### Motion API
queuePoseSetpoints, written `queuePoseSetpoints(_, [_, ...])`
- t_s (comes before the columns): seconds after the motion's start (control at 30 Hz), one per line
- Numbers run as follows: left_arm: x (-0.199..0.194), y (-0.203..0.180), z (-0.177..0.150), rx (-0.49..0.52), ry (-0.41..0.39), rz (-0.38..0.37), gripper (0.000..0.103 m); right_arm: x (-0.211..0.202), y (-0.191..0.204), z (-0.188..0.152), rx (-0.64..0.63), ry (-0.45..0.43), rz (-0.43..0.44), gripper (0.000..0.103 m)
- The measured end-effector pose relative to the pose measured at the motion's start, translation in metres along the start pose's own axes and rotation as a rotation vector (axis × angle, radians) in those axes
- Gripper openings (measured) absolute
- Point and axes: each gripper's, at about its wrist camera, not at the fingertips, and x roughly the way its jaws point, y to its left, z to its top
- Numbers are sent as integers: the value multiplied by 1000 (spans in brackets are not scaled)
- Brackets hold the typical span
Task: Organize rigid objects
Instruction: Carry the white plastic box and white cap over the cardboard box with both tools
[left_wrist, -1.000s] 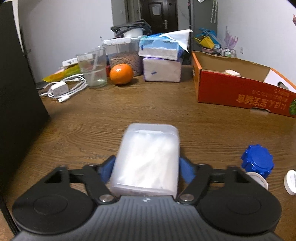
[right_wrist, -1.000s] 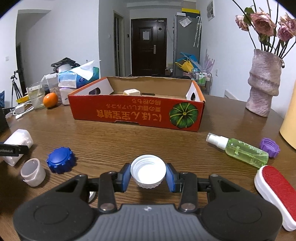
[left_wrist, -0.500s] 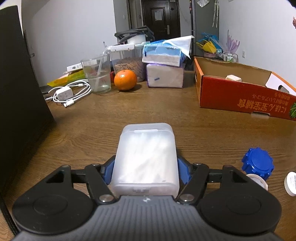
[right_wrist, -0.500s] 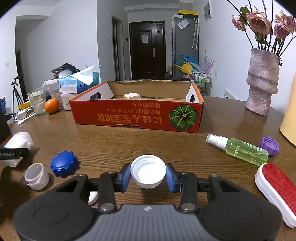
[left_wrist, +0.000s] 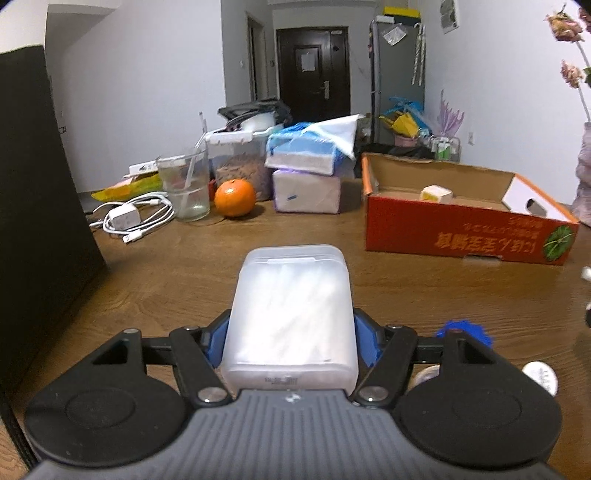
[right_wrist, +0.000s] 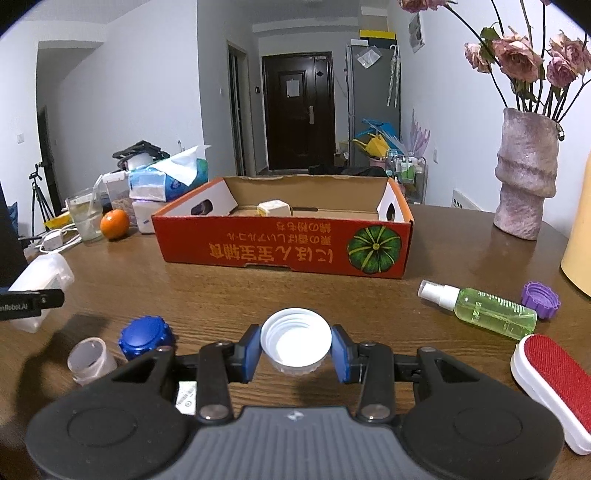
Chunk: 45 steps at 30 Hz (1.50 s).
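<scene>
Two grippers, each with something clamped. The left gripper (left_wrist: 291, 341) has its blue pads pinching the sides of a frosted plastic case (left_wrist: 291, 314): rectangular, translucent white, rounded corners, a lid seam near the far end, pale stick-like contents blurred inside, small printed label on the near edge. The case is held off the wooden table (left_wrist: 184, 273), long axis pointing away from the camera. The same case shows at the left edge of the right wrist view (right_wrist: 40, 280), with a black gripper finger across it.

The right gripper (right_wrist: 295, 349) pinches a white screw cap (right_wrist: 295, 341) between its blue pads, open side up, inner threads visible, ribbed outer rim; it sits low over the table, contact with the wood unclear.

On the table by the right gripper: a blue knurled cap (right_wrist: 146, 336) just beside a small white cup-shaped cap (right_wrist: 90, 360), both to the left. To the right lie a green spray bottle (right_wrist: 484, 308) on its side, a purple cap (right_wrist: 540, 300) touching or just beside its base, and a red lint brush (right_wrist: 554, 384) with a white body.

Further back stands the orange cardboard box (right_wrist: 280, 254) with a pumpkin print and upside-down lettering, open on top, a small cream cube (right_wrist: 272, 208) inside. Left of the box: an orange (right_wrist: 114, 223), a glass (right_wrist: 86, 218) with a straw, stacked tissue packs (right_wrist: 166, 184), a white charger with cable (left_wrist: 127, 218). A vase (right_wrist: 524, 177) of dried roses stands at the right.
</scene>
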Motion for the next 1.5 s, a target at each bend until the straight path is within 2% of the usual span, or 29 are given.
queuePoseSetpoints(0.83, [-31, -74, 34, 39, -96, -105, 67, -11, 6, 40, 9, -133, 39, 39])
queuePoseSetpoints(1.17, [-18, -95, 60, -21, -125, -150, 67, 0, -4, 56, 57, -177, 36, 39])
queuePoseSetpoints(1.5, [-5, -110, 81, -48, -163, -158, 67, 17, -17, 72, 90, -204, 18, 39])
